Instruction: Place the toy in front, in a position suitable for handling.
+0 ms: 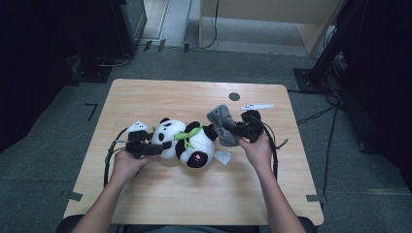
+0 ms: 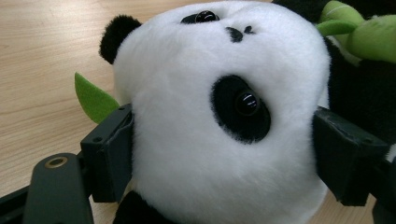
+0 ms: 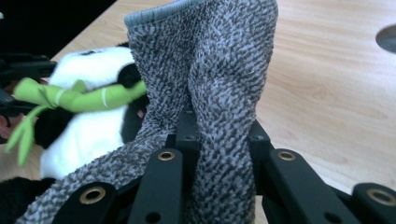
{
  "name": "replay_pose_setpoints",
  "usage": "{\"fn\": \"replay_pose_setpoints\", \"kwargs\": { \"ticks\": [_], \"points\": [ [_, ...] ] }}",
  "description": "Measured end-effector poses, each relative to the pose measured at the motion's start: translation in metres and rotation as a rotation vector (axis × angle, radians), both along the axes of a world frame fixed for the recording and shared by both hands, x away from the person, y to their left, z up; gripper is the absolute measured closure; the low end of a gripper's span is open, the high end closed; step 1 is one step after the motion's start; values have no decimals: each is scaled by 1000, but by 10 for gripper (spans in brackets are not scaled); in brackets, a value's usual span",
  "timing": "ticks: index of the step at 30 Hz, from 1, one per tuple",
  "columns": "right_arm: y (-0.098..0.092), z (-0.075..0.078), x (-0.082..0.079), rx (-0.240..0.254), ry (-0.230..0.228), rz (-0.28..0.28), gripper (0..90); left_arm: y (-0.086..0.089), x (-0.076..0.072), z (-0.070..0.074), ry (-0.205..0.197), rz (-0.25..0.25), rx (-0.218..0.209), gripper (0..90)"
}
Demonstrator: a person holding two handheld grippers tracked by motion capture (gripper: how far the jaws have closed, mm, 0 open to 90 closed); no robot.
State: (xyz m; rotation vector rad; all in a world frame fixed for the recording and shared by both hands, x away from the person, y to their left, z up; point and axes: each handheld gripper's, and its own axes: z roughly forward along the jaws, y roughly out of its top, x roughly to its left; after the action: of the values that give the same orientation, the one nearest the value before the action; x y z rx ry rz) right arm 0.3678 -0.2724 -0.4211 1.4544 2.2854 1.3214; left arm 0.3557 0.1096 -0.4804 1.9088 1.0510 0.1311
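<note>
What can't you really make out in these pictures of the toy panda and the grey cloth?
- Panda: in the left gripper view its body is cut off by the frame edges; the left gripper is clamped on its head.
- Grey cloth: its pinched part is hidden between the right gripper jaws.
- White tag by the panda: too small to read in the high view.
- Panda's underside: hidden against the table.

Fluffy plush panda [image 1: 187, 141], nubbly grey cloth [image 1: 222, 124], matt wood-grain table [image 1: 160, 94]
</note>
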Motion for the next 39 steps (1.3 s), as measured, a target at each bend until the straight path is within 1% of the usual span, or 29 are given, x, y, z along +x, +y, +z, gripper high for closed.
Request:
{"fn": "replay_pose_setpoints", "kwargs": {
  "ticks": [1, 4, 5, 8, 9, 10, 11, 12, 13, 14, 15, 16, 17, 19, 20, 21, 23, 24, 25, 27, 28, 30, 31, 32, 33, 34, 35, 37, 39],
  "points": [
    [-1, -2, 0, -7, 9, -5, 757, 0, 0, 0, 1, 0, -1, 177],
    [-4, -6, 2, -62, 37, -20, 758, 1, 0, 0, 0, -1, -2, 177],
    [-6, -7, 2, -68, 45, -26, 759, 1, 0, 0, -1, -2, -2, 177],
    [-9, -6, 2, -54, 39, -39, 759, 1, 0, 0, -5, -4, -3, 178],
    [-11, -3, 1, -45, 23, -45, 759, 1, 0, -1, -7, -5, -3, 179],
    [-11, 7, -3, -19, -21, -45, 759, 1, 0, -1, -9, -5, -4, 179],
    [-11, 7, -3, -19, -21, -45, 759, 1, 0, -1, -9, -5, -4, 179],
    [-8, 19, -8, 0, -69, -35, 759, 0, 0, -1, -10, -2, -5, 179],
    [-5, 25, -11, 10, -91, -26, 758, 0, 0, -1, -10, -2, -5, 179],
    [-5, 25, -11, 10, -91, -26, 758, 0, 0, -1, -10, 0, -8, 179],
    [4, 35, -17, 26, -123, 2, 758, 0, 0, -1, -10, -2, -7, 179],
    [4, 35, -17, 26, -123, 2, 758, 0, 0, -1, -12, -2, -6, 179],
    [15, 40, -20, 38, -141, 41, 757, 0, 0, -1, -11, -2, -6, 178],
    [28, 42, -23, 38, -141, 78, 757, 0, 0, -1, -11, -3, -6, 178],
    [35, 41, -24, 33, -141, 97, 756, 0, 0, -1, -9, -2, -8, 178],
    [35, 41, -24, 33, -141, 97, 756, 0, 0, -1, -9, -2, -8, 178],
    [48, 39, -25, 20, -134, 131, 755, 0, 0, -1, -10, -2, -8, 178],
    [60, 35, -25, 11, -126, 159, 754, 0, 0, -1, -10, 0, -8, 178],
    [60, 35, -25, 11, -126, 159, 754, 0, 0, -1, -10, 0, -8, 178],
    [69, 31, -23, 9, -115, 178, 753, 0, 0, -1, -10, 0, -8, 178],
    [76, 25, -22, 9, -97, 190, 752, 0, 0, -1, -11, 0, -7, 178],
    [82, 18, -21, 1, -82, 200, 751, 0, 0, -1, -13, -2, -3, 178],
    [82, 18, -21, 1, -82, 200, 751, 0, 0, -1, -13, -2, -3, 178],
    [85, 11, -20, -2, -62, 203, 748, 0, 0, -1, -11, 0, -2, 178],
    [85, 11, -20, -2, -62, 203, 748, 0, 0, -1, -11, 0, -2, 179],
    [85, 4, -18, -6, -54, 201, 745, 0, 0, -1, -11, 0, 1, 179],
    [84, 2, -18, 0, -48, 198, 745, -1, 0, 0, -9, 2, 2, 179],
    [80, -1, -17, 9, -36, 194, 743, -1, 0, 0, -7, 5, 4, 179],
    [78, -3, -17, 5, -38, 192, 743, -2, 0, 0, -7, 5, 5, 179]
  ]
}}
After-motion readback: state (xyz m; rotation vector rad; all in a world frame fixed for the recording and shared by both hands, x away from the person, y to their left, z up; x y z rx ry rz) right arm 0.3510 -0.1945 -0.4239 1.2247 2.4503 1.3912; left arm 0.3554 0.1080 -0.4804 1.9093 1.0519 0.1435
